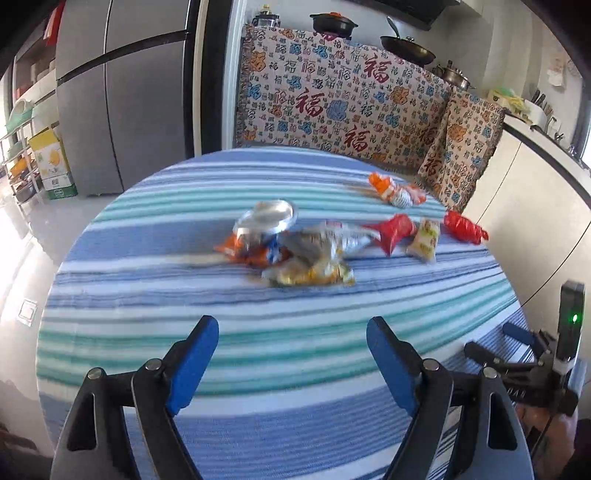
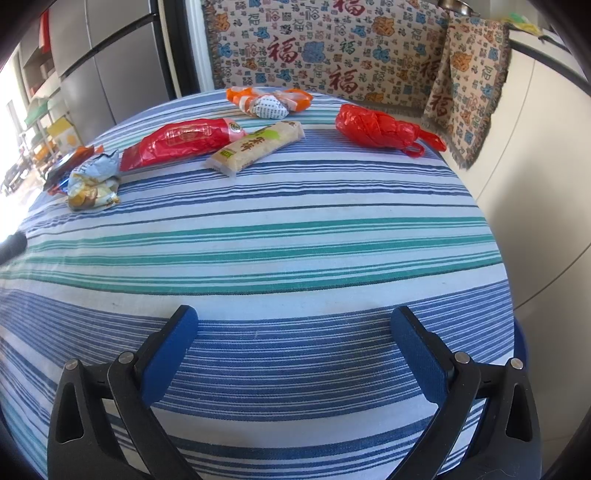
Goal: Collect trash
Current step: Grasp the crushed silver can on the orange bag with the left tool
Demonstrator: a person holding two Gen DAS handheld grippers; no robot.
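Trash lies across the far half of a round table under a blue, white and green striped cloth [image 2: 295,236]. A silver lid-like foil [image 1: 266,218] tops an orange wrapper, with crumpled silver and yellow wrappers [image 1: 314,258] beside it. Further right lie a red packet [image 2: 181,142], a pale bar in clear wrap [image 2: 256,147], an orange-white wrapper [image 2: 267,101] and a knotted red plastic bag [image 2: 376,125]. My left gripper [image 1: 291,339] hangs open over the near stripes, empty. My right gripper [image 2: 293,332] is open too, empty, above the table's near edge; it also shows in the left wrist view [image 1: 517,336].
A patterned cloth [image 1: 343,96] with red characters covers the cabinet behind the table and drapes over a corner at right. A grey fridge [image 1: 122,103] stands at left with a yellow box [image 1: 51,162] and shelving. Pots [image 1: 332,24] sit on the counter behind.
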